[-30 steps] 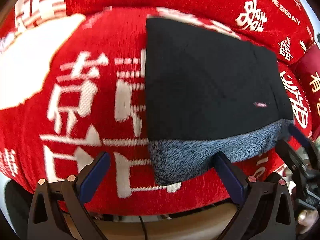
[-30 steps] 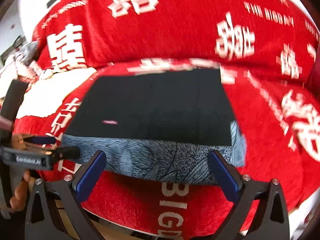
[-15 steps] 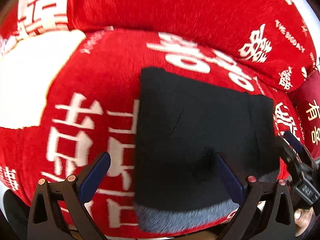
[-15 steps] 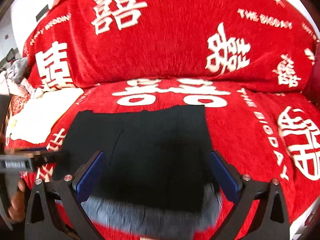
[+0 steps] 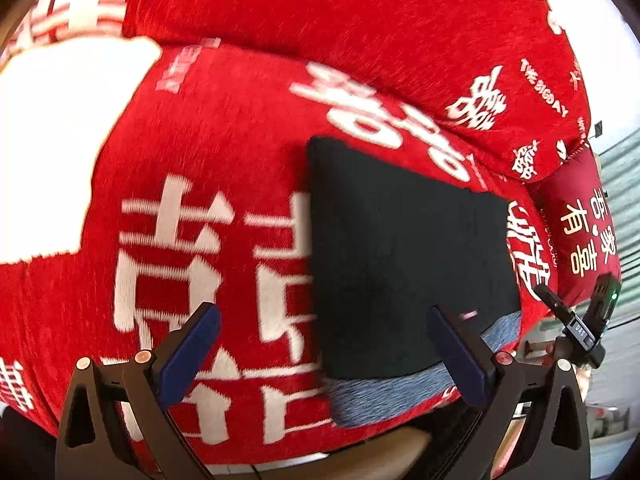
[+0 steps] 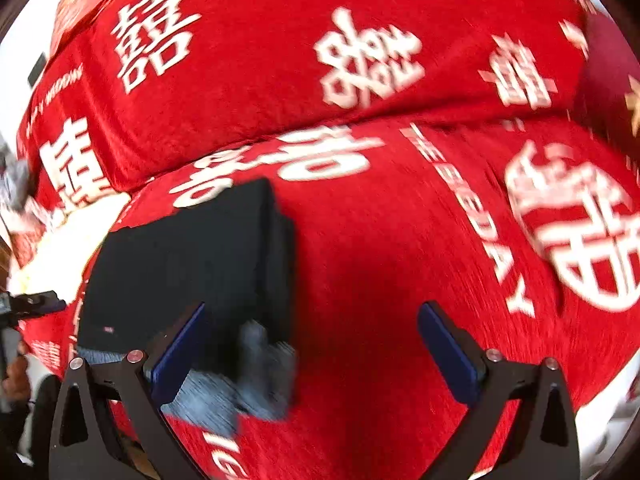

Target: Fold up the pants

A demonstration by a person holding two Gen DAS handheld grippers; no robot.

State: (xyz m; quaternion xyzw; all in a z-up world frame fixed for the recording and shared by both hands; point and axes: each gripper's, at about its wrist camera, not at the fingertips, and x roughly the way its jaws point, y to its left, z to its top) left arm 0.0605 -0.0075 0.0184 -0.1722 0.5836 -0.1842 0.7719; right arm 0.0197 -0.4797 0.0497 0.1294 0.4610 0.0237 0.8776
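The pants (image 5: pixel 408 264) lie folded into a flat black rectangle on the near part of a red sofa cover (image 5: pixel 224 152) printed with white characters, their grey-blue fleecy lining (image 5: pixel 384 396) showing along the near edge by the front of the seat. The left gripper (image 5: pixel 326 354) hangs over that near edge with its jaws spread wide and nothing between them, its right finger (image 5: pixel 460 360) above the fabric. The right gripper (image 6: pixel 316 354) is also wide and empty, sitting to the right of the pants above bare red cover, with only its left finger (image 6: pixel 180 356) over the near right corner, while a dark red cushion (image 5: pixel 576 232) with gold characters rests at the far right.
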